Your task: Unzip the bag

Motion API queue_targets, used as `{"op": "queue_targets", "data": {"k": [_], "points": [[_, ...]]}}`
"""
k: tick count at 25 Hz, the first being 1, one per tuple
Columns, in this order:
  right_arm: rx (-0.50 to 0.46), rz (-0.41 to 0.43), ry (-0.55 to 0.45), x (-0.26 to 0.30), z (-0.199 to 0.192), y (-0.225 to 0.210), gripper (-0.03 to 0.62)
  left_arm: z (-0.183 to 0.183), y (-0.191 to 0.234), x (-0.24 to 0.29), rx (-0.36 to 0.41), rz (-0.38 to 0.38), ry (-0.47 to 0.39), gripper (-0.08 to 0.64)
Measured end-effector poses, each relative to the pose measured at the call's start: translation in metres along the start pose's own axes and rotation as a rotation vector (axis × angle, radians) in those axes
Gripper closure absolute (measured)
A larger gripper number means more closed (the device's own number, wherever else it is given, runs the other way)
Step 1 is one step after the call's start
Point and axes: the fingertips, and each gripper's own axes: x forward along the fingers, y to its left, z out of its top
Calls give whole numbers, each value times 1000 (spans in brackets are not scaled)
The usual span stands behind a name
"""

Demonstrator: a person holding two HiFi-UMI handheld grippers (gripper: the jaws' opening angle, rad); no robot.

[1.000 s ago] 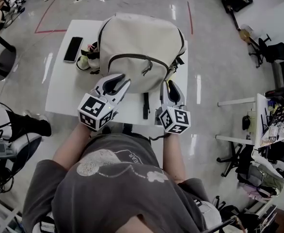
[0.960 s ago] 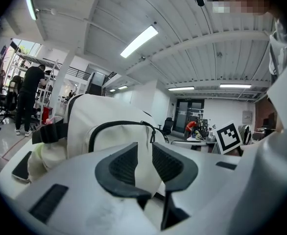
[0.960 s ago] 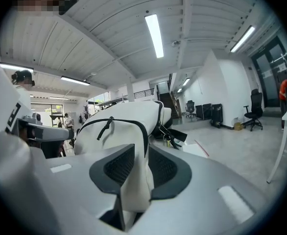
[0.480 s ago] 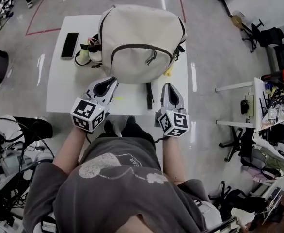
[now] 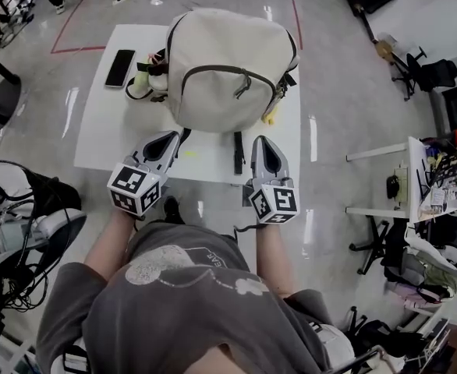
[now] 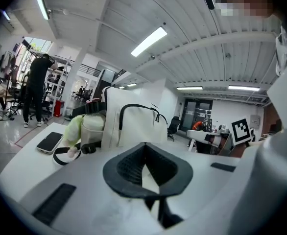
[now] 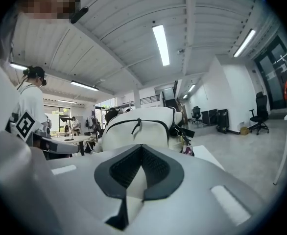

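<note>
A cream backpack (image 5: 228, 61) lies on the white table (image 5: 104, 135), and the dark zip of its front pocket runs in an arc with the pull (image 5: 242, 86) hanging right of centre. My left gripper (image 5: 174, 135) is over the table's near edge, just short of the bag's bottom left. Its jaws are closing the last bit and meet with nothing between them. My right gripper (image 5: 262, 140) is shut and empty near the bag's bottom right. In the left gripper view the gripper (image 6: 143, 147) faces the backpack (image 6: 133, 126). From the right gripper (image 7: 141, 149), the backpack (image 7: 143, 126) and the pull (image 7: 133, 127) lie ahead.
A black phone (image 5: 120, 68) lies at the table's far left. A yellow-green soft thing (image 5: 139, 84) and black straps sit against the bag's left side. A black strap (image 5: 238, 153) hangs over the near edge. A cluttered desk (image 5: 416, 185) stands to the right.
Both grippers have drawn back from the bag's lower edge toward my body. Their jaws, open a second ago, have come together.
</note>
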Motion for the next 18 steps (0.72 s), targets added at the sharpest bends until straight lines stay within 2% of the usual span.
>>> {"op": "queue_targets", "data": {"k": [4, 9, 18], "points": [[2, 36, 3, -34, -4, 0, 592, -14, -33, -12, -2, 16, 22, 554], [29, 24, 8, -95, -10, -13, 592, -27, -82, -34, -3, 29, 14, 554], [25, 29, -7, -214, -9, -27, 592, -47, -174, -89, -1, 80, -28, 554]]}}
